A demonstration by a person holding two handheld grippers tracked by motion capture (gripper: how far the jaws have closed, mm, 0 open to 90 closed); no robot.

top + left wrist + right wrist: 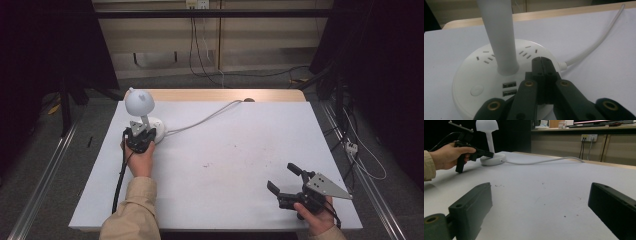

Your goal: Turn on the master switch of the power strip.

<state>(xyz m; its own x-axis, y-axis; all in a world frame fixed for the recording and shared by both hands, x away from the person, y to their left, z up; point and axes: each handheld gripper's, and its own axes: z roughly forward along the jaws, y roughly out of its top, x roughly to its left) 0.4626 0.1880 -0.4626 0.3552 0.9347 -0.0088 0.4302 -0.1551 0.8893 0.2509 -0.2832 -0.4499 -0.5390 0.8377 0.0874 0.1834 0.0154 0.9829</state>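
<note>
item: right tongs [284, 178], near edge of the bench [225, 165], right side. released, jaws spread wide, nothing between them. in the right gripper view we see bare white surface between the two jaws; they touch no object.

item: left tongs [140, 136], far left of the bench. clenched, jaws pressed flat together with nothing gripped between them. in the left gripper view the closed tips [541, 61] lie over the top face of the lamp base [474, 75], just beside the stem [500, 37]; we cannot tell whether they press down or only hover.

item: desk lamp [139, 102], white, upright at the far left, well apart from the right tongs. round base carries sockets, two usb ports [509, 89] and a round button [477, 90]. cord [210, 116] runs off toward the far edge.

status: we judge the work to be operating the lamp by its base. approach done; the head does not look lit; the tips stand to the right of the button, so the press is left.
</note>
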